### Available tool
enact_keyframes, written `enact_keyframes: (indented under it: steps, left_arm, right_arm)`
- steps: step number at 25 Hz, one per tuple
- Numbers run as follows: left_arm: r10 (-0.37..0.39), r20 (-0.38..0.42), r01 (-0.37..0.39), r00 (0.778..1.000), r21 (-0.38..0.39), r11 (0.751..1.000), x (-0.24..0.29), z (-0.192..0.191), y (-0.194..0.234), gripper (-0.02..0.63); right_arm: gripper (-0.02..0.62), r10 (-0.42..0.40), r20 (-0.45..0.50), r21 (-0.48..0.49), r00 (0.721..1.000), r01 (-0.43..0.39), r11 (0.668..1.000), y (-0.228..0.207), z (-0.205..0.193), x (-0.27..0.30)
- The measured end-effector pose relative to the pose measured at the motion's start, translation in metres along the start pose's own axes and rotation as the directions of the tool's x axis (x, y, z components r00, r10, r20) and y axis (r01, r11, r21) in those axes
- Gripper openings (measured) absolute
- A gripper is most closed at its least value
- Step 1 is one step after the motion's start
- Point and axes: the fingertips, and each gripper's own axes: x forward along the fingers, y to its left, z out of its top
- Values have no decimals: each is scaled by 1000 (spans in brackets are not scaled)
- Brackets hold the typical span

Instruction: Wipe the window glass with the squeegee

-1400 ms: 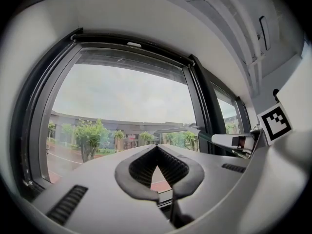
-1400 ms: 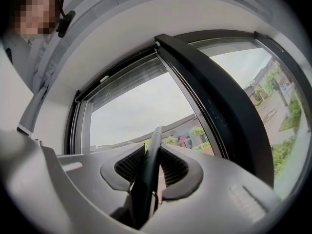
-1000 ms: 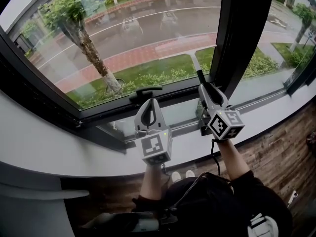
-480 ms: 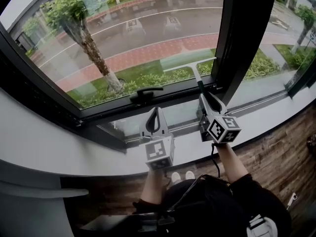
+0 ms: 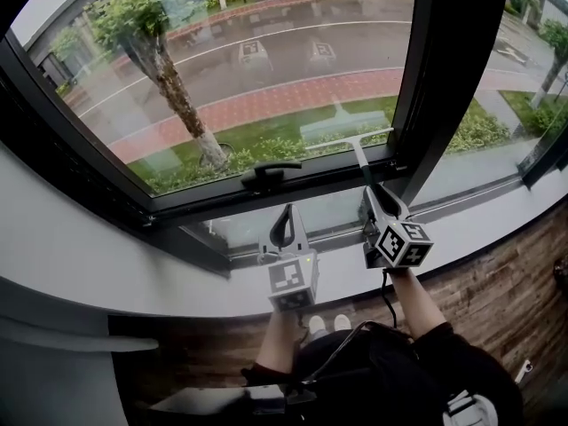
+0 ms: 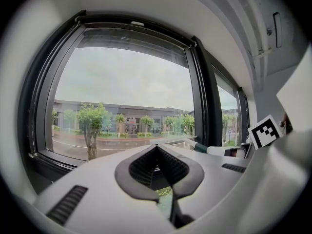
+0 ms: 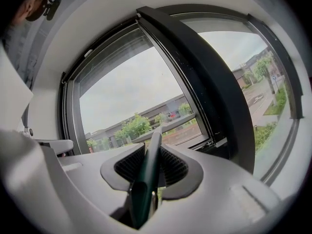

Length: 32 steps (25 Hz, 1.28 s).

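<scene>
Pinching the squeegee (image 5: 353, 145) in the right gripper (image 5: 373, 195), blade sitting just above the bottom edge of the glass (image 5: 266, 60); left gripper (image 5: 284, 215) jaws pressing together, empty.

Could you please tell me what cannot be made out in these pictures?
- Whether the squeegee blade touches the glass: head view gives no depth; right gripper view sees only its back.
- Squeegee handle's lower end: buried in the right gripper.
- Window latch: in left gripper view, hidden behind the left gripper.
</scene>
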Motion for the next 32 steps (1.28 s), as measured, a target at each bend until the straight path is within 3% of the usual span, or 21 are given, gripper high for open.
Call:
enact_keyframes:
  steps: [12, 16, 20, 25, 32]
  left_arm:
    - [29, -33, -29, 999, -17, 999, -4, -15, 6, 2]
    - [50, -11, -50, 999, -11, 999, -11, -4, 10, 2]
    - [58, 50, -59, 997, 34, 998, -20, 41, 12, 2]
    - [66, 170, -73, 983, 38, 997, -35, 119, 24, 2]
    - [59, 339, -107, 939, 123, 987, -51, 231, 53, 2]
  right_arm:
    - [97, -7, -57, 23, 998, 8, 1000, -5, -21, 2]
    - [97, 40, 6, -22, 999, -40, 999, 18, 6, -10]
    - [98, 116, 135, -67, 984, -108, 992, 59, 68, -24]
    - [98, 245, 290, -118, 925, -220, 968, 121, 155, -30]
    - [98, 372, 463, -232, 804, -295, 927, 220, 266, -16]
